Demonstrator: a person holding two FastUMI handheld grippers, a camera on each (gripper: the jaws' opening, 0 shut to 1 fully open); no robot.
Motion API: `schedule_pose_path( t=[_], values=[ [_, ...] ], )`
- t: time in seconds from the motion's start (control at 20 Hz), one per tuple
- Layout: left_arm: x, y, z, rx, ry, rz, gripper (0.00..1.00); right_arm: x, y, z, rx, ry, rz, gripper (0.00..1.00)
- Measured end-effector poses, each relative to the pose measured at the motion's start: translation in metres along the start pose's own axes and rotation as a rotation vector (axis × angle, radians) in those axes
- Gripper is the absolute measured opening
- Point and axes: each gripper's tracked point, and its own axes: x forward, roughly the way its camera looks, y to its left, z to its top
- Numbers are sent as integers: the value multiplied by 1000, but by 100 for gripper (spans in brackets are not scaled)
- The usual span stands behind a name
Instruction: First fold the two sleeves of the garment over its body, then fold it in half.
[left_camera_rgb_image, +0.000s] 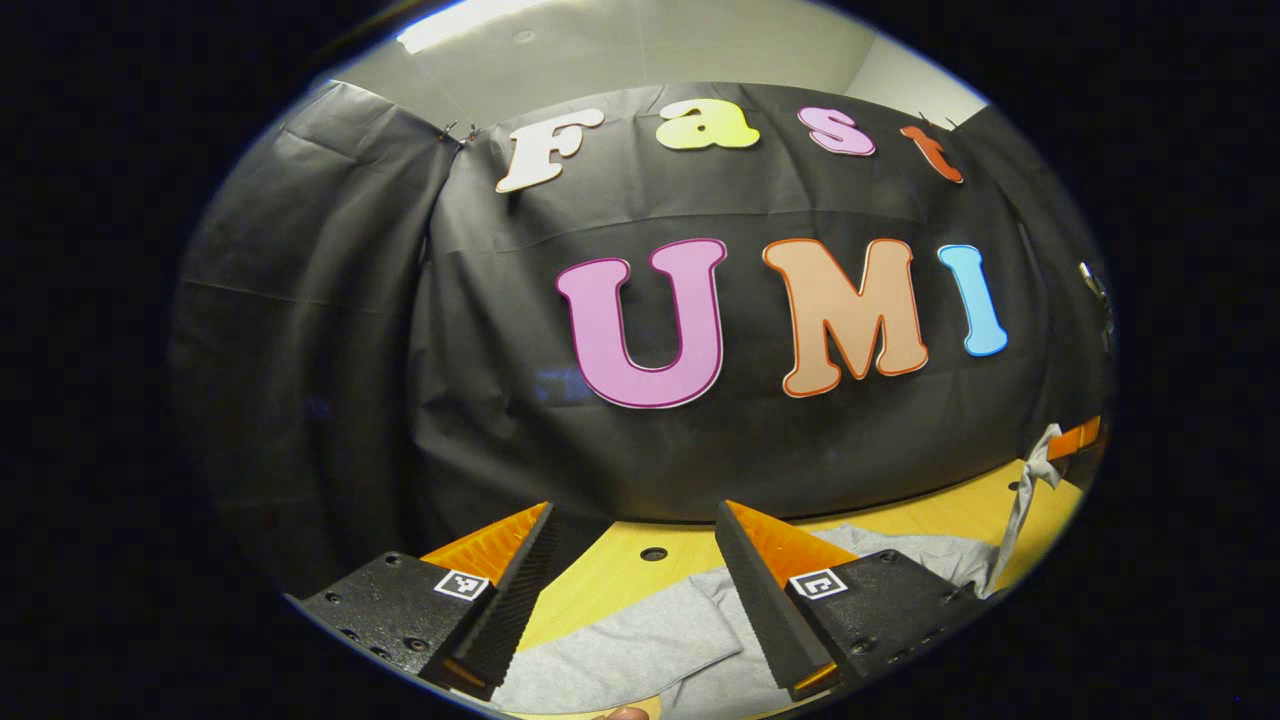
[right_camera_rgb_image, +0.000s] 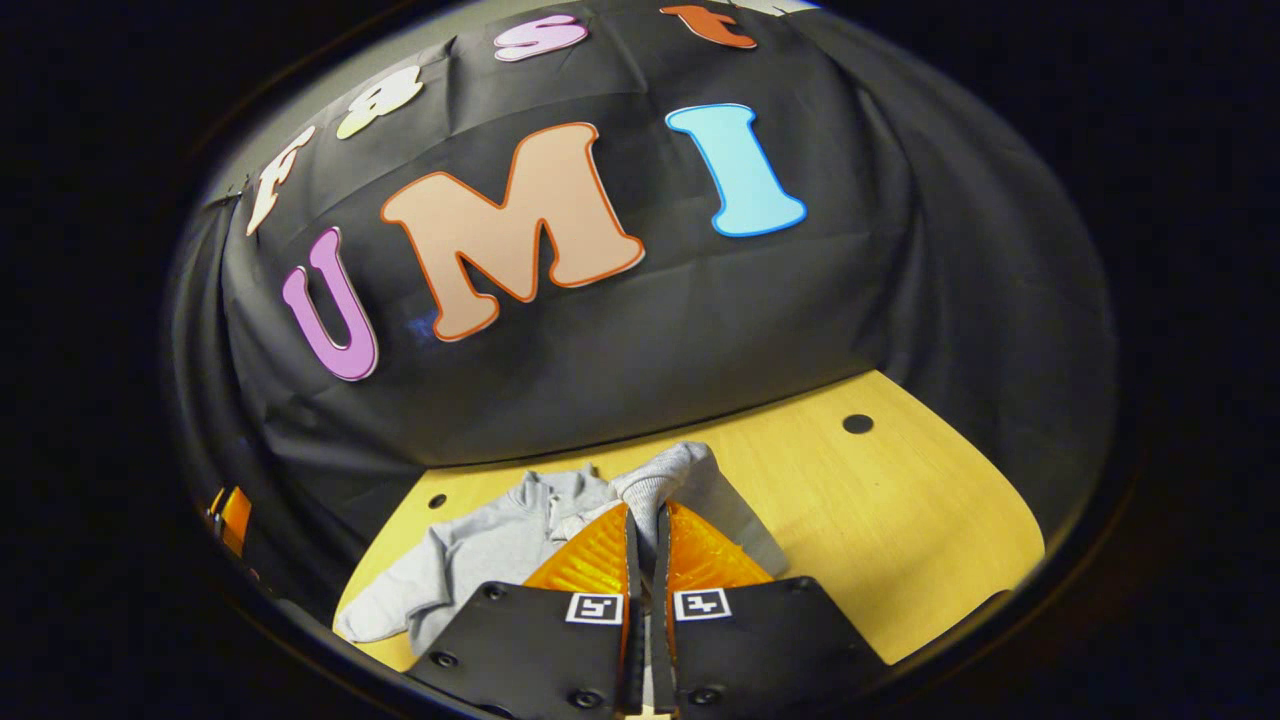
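A grey long-sleeved garment (left_camera_rgb_image: 640, 640) lies on the yellow wooden table (left_camera_rgb_image: 940, 515), just below my left gripper (left_camera_rgb_image: 635, 505), which hovers open with nothing between its fingers. In the right gripper view the garment's body (right_camera_rgb_image: 500, 545) lies flat to the left, one sleeve (right_camera_rgb_image: 380, 615) trailing toward the near left edge. My right gripper (right_camera_rgb_image: 647, 510) is shut on the other sleeve near its ribbed cuff (right_camera_rgb_image: 665, 470), holding it off the table. In the left gripper view that lifted sleeve (left_camera_rgb_image: 1025, 495) hangs at far right from the right gripper (left_camera_rgb_image: 1075, 438).
The booth's black cloth wall stands close behind the table. Bare table top (right_camera_rgb_image: 900, 520) stretches to the right of the garment, with small round holes (right_camera_rgb_image: 857, 423) in it. The table's edge runs close along the left of the garment.
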Motion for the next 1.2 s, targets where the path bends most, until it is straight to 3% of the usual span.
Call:
schedule_pose_path(
  t=[0.3,0.6,0.7,0.75,1.2],
  values=[
    [-11,40,-4,-4,14,76,93,30,59,13,-31,-12,107,5],
    [-23,78,-13,-12,31,148,93,50,144,-3,-116,18,254,5],
    [-27,91,-17,-14,40,166,93,54,172,-15,-163,39,301,0],
    [-29,97,-19,-17,44,177,93,56,187,-24,-185,50,325,5],
    [-54,158,-37,-18,78,285,93,66,276,-118,-307,266,502,5]
  ],
)
